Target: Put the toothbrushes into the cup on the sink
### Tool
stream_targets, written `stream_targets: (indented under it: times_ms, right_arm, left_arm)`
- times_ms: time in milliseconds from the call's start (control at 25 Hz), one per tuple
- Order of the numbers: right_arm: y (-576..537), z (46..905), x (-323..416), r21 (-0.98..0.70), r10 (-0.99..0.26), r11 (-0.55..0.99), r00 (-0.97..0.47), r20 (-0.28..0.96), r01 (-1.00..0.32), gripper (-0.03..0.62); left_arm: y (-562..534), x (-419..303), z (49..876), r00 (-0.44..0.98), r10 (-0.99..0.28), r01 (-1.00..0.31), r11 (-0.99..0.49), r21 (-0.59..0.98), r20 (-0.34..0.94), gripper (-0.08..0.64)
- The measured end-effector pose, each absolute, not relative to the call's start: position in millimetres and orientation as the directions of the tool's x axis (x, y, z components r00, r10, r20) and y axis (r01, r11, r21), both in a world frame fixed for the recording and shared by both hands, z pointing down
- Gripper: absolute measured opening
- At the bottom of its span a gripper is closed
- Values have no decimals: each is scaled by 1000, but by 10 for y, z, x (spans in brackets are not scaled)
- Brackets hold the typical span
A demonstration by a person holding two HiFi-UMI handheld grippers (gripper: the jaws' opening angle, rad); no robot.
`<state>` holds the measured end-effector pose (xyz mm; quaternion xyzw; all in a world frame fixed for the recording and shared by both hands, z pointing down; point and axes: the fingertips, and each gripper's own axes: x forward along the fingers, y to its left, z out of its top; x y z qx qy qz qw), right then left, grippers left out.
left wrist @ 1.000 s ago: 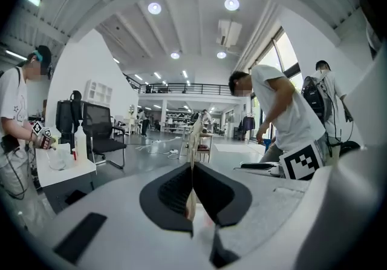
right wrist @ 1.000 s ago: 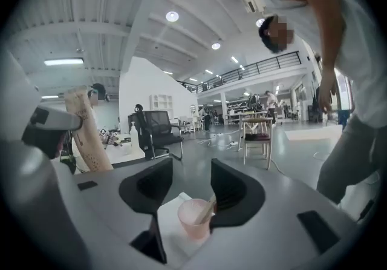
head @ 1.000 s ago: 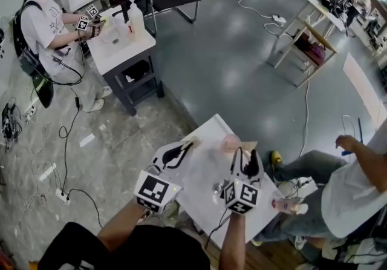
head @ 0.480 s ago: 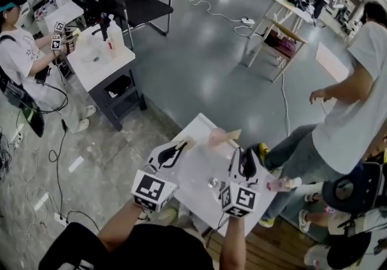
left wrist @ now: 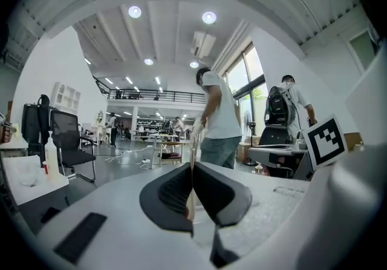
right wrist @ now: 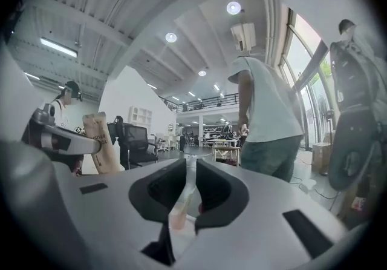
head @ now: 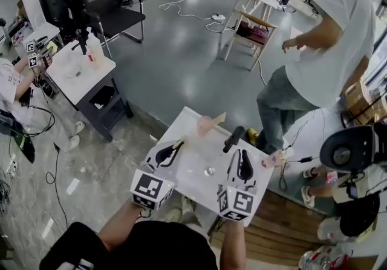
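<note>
Both brushes are lifted, so I judge the carry to the cup is in hand: my left gripper [left wrist: 192, 172] is clamped tight on a slim cream toothbrush [left wrist: 193, 148]. My right gripper [right wrist: 188, 172] has just been closing its jaws and now pinches a translucent pink toothbrush [right wrist: 179, 211]. Next, each brush needs tipping upright over the pink cup [head: 204, 125] at the far edge of the sink [head: 193, 157], then releasing. The cream brush's beige wrapper [right wrist: 100, 141] bears dark print starting "TO", the rest unreadable.
</note>
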<state>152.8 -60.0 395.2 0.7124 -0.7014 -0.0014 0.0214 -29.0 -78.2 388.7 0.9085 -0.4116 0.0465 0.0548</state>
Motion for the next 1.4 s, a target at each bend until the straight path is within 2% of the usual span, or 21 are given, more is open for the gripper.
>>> stream_targets:
  times_ms: [280, 1400]
  right_arm:
    - [-151, 3979, 1501, 59, -997, -69, 70, 22, -996, 0]
    - [-245, 3992, 1418, 67, -999, -39, 41, 33, -997, -2]
  left_arm:
    - [-494, -242, 3868, 699, -707, -713, -700, 36, 110, 6]
    - [-593, -210, 3793, 700, -707, -713, -701, 33, 102, 6]
